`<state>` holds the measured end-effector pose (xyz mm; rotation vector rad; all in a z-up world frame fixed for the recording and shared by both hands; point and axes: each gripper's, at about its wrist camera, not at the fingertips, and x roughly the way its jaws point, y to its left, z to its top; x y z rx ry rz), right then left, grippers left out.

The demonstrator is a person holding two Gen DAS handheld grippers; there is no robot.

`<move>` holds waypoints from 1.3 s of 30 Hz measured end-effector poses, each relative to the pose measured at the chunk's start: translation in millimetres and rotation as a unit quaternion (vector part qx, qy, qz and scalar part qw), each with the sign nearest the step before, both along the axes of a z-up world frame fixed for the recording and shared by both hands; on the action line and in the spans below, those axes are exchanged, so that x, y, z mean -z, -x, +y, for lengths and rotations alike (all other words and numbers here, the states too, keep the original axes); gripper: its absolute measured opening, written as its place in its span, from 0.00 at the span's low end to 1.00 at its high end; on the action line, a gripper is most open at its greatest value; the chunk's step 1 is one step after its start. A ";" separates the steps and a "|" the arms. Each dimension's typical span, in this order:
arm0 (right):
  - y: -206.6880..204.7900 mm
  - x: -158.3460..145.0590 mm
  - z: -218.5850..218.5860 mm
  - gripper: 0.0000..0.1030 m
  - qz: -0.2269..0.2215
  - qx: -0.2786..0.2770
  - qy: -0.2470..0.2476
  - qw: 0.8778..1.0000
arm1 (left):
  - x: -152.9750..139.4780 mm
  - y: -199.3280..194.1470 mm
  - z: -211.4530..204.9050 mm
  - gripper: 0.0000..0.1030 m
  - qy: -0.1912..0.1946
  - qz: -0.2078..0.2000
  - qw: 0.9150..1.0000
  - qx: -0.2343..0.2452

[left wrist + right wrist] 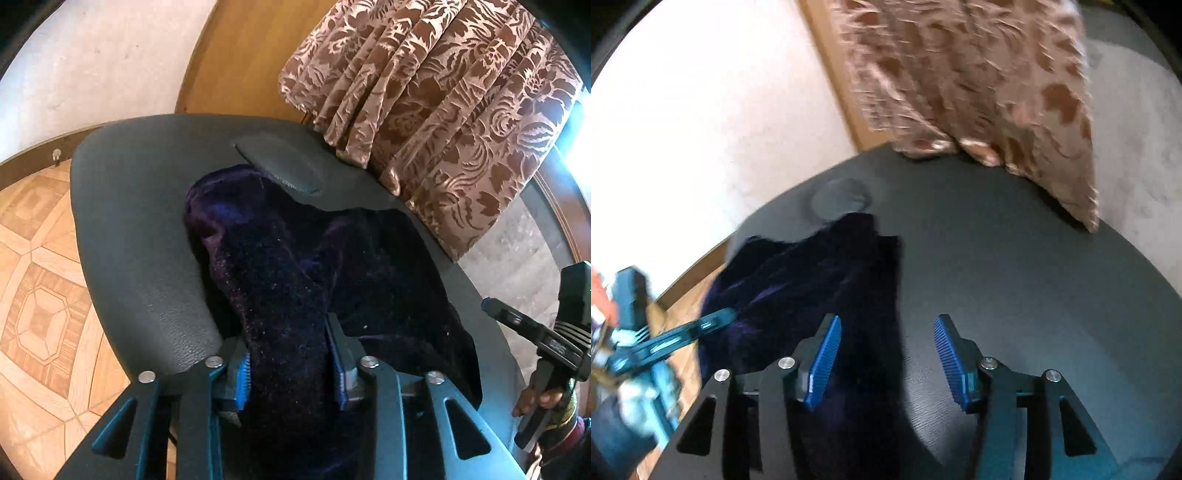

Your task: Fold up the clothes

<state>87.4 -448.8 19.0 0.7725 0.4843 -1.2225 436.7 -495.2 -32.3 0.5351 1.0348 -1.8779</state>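
Black table (129, 236), left claw (291, 369) gripping velvet garment (280, 266)

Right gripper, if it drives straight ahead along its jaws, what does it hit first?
Probably the bare black table top: the right gripper is open and empty, the dark purple velvet garment lies just left of its line. Further on, the brown patterned curtain. Depth is unclear.

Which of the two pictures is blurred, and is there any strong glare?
Right wrist view: motion blur smears the curtain and the left gripper. Left wrist view: sharp on the dark velvet cloth, with blown-out glare at the right edge beside the curtain.
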 end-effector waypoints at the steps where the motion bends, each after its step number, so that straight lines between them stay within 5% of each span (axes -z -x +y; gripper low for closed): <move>1: -9.2 -3.7 2.6 0.53 0.000 -0.022 0.005 1.000 | -2.1 -4.6 -0.6 0.36 -0.008 0.004 1.000 -0.002; 6: -67.1 -6.5 -1.2 0.52 0.037 -0.131 0.013 0.991 | -31.5 -15.5 16.4 0.35 0.020 0.010 0.998 -0.054; 11: -78.9 57.5 -6.2 0.53 0.089 -0.132 -0.091 0.983 | -34.0 4.9 17.0 0.35 0.049 -0.034 0.997 -0.051; 15: -70.7 61.5 8.3 0.53 0.077 -0.119 -0.064 0.988 | -41.1 -26.2 16.5 0.32 0.050 -0.036 0.983 -0.174; 17: -68.8 62.4 8.3 0.53 0.071 -0.111 -0.066 0.989 | -45.7 -38.7 15.2 0.32 0.041 -0.023 0.981 -0.190; 20: -67.4 63.2 8.9 0.54 0.063 -0.099 -0.071 0.991 | -54.6 -13.8 18.0 0.32 0.066 -0.017 0.993 -0.098; 24: -70.0 64.9 20.9 0.54 0.060 -0.098 -0.067 0.991 | -49.2 46.2 15.1 0.35 0.073 -0.066 0.995 0.009; 27: -67.3 65.4 28.0 0.54 0.055 -0.095 -0.067 0.992 | -2.0 64.6 -4.6 0.35 -0.028 -0.076 0.997 0.011; 30: -67.1 66.0 32.1 0.54 0.051 -0.093 -0.073 0.992 | -2.1 62.3 7.3 0.34 -0.014 -0.053 0.998 -0.009; 36: -64.4 60.2 40.0 0.54 0.055 -0.087 -0.087 0.991 | -8.9 76.3 28.5 0.36 0.017 -0.103 0.994 0.005; 39: -62.5 37.3 45.7 0.54 0.057 -0.047 -0.091 0.993 | -41.0 69.5 43.5 0.62 0.053 -0.116 0.991 -0.043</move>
